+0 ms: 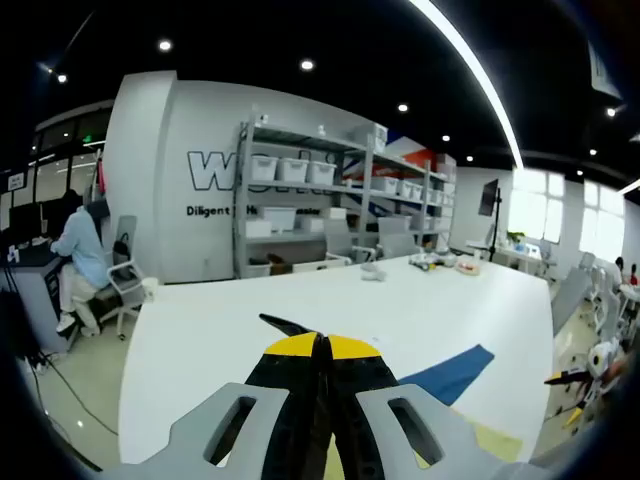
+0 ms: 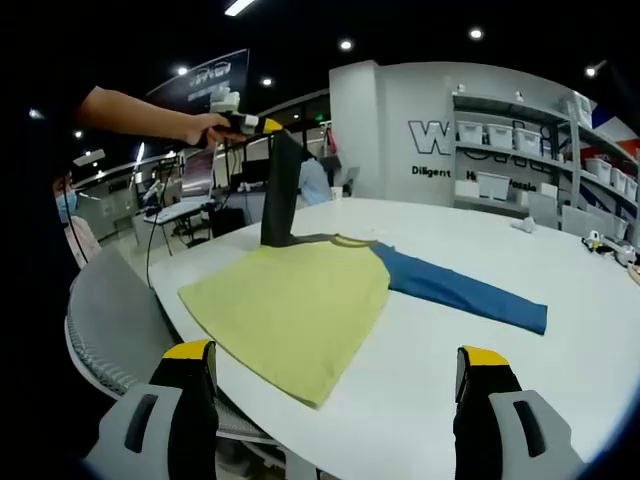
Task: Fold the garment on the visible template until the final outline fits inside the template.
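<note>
The garment lies flat on the white table: a yellow-green body with a blue sleeve stretched out to the right. Its other, dark sleeve is pulled straight up off the table by my left gripper, which a person's hand holds high and shut on the cuff. In the left gripper view the left gripper has its yellow-tipped jaws pressed together, with a dark sliver of fabric sticking out. The blue sleeve lies below. My right gripper hovers near the garment's hem, jaws wide apart and empty.
A grey chair stands against the table's near edge. Metal shelves with white bins line the far wall. Small objects sit at the table's far end. A person sits at a desk to the left.
</note>
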`<state>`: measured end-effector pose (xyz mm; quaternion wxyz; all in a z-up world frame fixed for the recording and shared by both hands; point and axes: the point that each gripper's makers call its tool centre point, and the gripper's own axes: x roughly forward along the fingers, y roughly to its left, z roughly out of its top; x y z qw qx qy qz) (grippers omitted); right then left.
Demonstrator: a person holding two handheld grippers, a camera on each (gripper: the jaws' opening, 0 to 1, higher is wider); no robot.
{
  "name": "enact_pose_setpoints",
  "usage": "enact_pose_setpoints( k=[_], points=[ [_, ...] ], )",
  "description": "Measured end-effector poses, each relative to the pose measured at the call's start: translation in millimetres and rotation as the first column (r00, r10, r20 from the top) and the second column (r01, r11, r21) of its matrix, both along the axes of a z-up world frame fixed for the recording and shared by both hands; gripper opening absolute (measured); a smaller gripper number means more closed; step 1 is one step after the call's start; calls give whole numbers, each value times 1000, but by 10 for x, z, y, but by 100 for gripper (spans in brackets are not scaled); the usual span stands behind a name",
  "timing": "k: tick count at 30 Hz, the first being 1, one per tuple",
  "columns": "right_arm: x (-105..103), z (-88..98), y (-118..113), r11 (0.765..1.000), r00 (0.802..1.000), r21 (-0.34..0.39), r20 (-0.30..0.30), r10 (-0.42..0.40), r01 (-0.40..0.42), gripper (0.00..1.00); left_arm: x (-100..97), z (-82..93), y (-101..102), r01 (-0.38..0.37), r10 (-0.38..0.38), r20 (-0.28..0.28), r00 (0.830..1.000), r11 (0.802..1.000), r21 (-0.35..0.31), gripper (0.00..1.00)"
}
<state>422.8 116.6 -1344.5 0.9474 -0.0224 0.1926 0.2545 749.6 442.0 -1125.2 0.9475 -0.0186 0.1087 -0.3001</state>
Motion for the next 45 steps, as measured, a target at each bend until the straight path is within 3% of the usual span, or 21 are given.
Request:
enact_pose_setpoints(
  k=[36,45],
  points=[
    [-48,-74,58,1000,1000,13,-20,-14,14,99,-20,-231,-316,20,-22,-49,999,999,-41,0],
    [-26,-53,33,999,1000,23,-16,-27,27,99,-60,-336,-465,45,-47,-63,997,999,-27,0]
  ],
)
